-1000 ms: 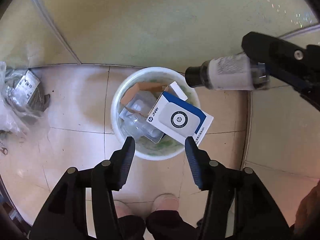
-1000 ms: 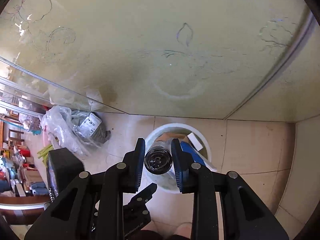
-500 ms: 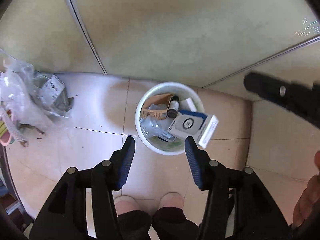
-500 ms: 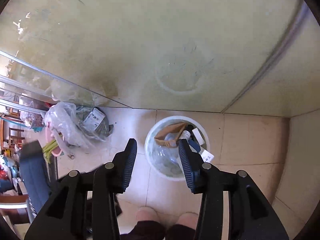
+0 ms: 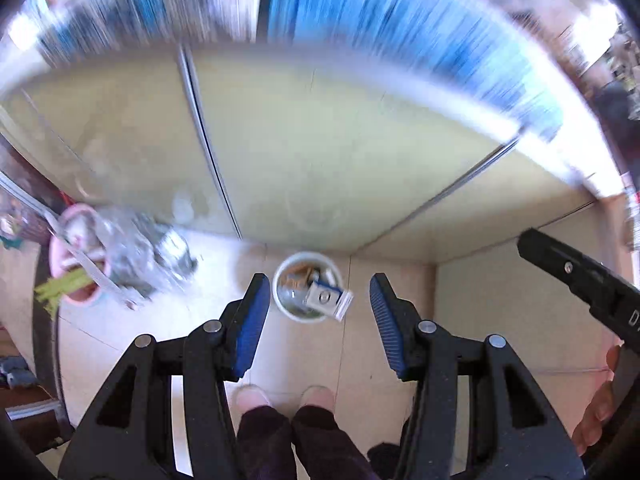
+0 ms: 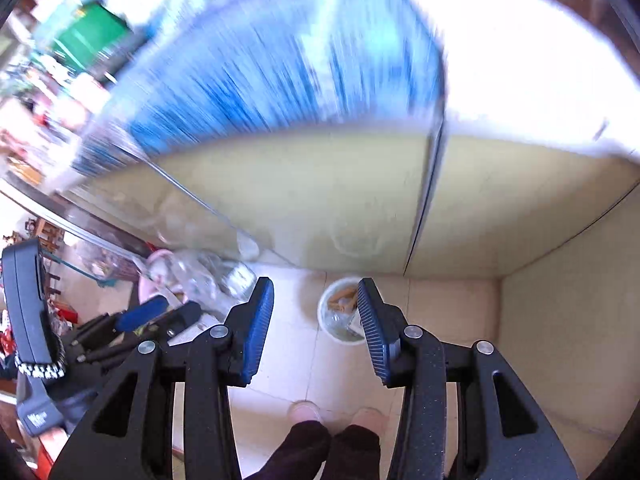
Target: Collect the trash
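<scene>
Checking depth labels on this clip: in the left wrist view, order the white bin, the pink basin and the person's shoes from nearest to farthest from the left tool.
1. The person's shoes, on the floor just below the left tool.
2. The white bin, ahead between its fingers, by the wall.
3. The pink basin, far off to the left beside crumpled plastic bags.

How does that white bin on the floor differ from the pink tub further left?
The white bin stands in the corner, right by the yellow panel; the pink tub sits further left, under a crumpled plastic bag. The white bin holds a blue-and-white box poking over its rim; the pink tub has green stalks sticking out. Both are round, open-topped and on the tiled floor.
</scene>
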Demonstrator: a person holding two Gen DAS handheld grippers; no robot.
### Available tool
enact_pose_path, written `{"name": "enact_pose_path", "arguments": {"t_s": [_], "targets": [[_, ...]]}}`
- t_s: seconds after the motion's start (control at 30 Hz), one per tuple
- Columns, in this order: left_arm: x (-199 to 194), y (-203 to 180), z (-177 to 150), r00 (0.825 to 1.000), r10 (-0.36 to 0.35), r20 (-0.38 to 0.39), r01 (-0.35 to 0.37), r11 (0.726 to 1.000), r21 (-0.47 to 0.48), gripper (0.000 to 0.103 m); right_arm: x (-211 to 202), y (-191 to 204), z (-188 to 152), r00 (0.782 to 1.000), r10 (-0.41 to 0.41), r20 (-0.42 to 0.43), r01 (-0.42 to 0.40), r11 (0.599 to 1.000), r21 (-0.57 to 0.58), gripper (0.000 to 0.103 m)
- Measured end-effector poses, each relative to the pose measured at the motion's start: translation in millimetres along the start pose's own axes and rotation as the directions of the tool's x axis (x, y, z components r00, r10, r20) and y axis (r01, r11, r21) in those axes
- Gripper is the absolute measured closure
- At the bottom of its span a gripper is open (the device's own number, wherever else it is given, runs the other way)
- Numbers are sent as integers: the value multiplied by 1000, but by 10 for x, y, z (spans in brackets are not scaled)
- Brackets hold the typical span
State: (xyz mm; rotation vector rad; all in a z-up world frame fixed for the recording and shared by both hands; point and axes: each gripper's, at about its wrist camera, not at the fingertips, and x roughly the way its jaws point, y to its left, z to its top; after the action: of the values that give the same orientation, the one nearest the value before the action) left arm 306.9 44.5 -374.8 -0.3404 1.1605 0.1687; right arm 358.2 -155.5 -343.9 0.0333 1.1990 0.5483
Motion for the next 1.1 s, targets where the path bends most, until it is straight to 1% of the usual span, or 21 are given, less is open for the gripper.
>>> {"name": "enact_pose_path", "arguments": {"t_s": [0.07, 0.13, 0.2, 0.27, 0.3, 0.37, 0.43, 0.47, 0.57, 0.6, 0.67, 0.73, 0.77, 0.8, 0.83, 0.87, 0.93, 0.97, 1.0, 1.03, 1.1], "targets": [[-485, -94, 58, 997, -12, 73, 12, 1000, 6, 52, -476, 109, 28, 998, -7, 65, 8, 1000, -24, 63], [-945, -190, 96, 990, -26, 140, 24, 1000, 17, 52, -930, 203, 36, 991, -12, 135, 18, 999, -47, 63], [-1377, -303, 104, 977, -43, 210, 35, 998, 44, 52, -1309, 295, 40, 979, -13, 206, 27, 998, -65, 63], [-1760, -392, 95, 959, -50, 278, 28, 996, 84, 52, -1667, 418, -3, 961, -11, 277, 35, 996, -79, 63], [-1991, -437, 73, 946, -56, 320, 23, 994, 107, 52, -1849, 491, -39, 950, -11, 313, 40, 996, -85, 63], [-2370, -466, 18, 922, -81, 379, 28, 989, 144, 52, -2133, 657, -125, 926, -4, 377, 41, 995, -90, 63], [-2700, -513, -45, 896, -105, 432, 33, 985, 171, 52, -2429, 807, -226, 897, 6, 441, 38, 995, -91, 63], [-2832, -545, -89, 883, -114, 455, 33, 983, 183, 51, -2552, 904, -249, 884, 5, 467, 42, 995, -90, 63], [-3292, -560, -268, 833, -154, 531, 33, 973, 230, 44, -2847, 1147, -433, 843, -20, 537, 79, 993, -87, 63], [-3408, -542, -334, 820, -165, 548, 33, 969, 243, 43, -2932, 1218, -504, 830, -32, 557, 93, 992, -82, 63], [-3611, -527, -431, 803, -175, 569, 24, 964, 263, 40, -3060, 1349, -640, 809, -57, 585, 116, 991, -64, 59], [-3748, -493, -575, 795, -168, 584, 0, 961, 276, 38, -3145, 1472, -787, 794, -79, 602, 129, 991, -40, 48], [-3797, -479, -631, 793, -167, 586, -5, 960, 281, 34, -3165, 1495, -838, 789, -89, 608, 134, 990, -30, 45], [-3860, -443, -705, 791, -171, 587, -6, 958, 287, 31, -3191, 1544, -906, 783, -99, 614, 142, 990, -22, 40], [-3919, -421, -775, 791, -171, 588, -8, 957, 289, 21, -3216, 1597, -976, 778, -113, 619, 155, 988, -14, 33], [-3971, -386, -852, 788, -164, 594, -17, 958, 286, 9, -3232, 1616, -1016, 772, -128, 623, 168, 986, -5, 29], [-4088, -312, -1012, 770, -148, 621, -36, 961, 274, 2, -3264, 1694, -1129, 758, -161, 632, 197, 980, 14, 14], [-4138, -275, -1083, 765, -146, 627, -40, 961, 274, 2, -3311, 1712, -1209, 750, -176, 637, 207, 978, 27, 11], [-4176, -247, -1134, 768, -146, 624, -42, 960, 277, 2, -3338, 1734, -1252, 746, -186, 640, 213, 976, 36, 4], [-4207, -218, -1185, 773, -146, 618, -43, 959, 281, 2, -3359, 1757, -1298, 741, -196, 642, 217, 975, 48, 0], [-4270, -177, -1289, 774, -145, 617, -49, 957, 286, 2, -3420, 1797, -1405, 729, -211, 652, 222, 973, 66, 0]]}}
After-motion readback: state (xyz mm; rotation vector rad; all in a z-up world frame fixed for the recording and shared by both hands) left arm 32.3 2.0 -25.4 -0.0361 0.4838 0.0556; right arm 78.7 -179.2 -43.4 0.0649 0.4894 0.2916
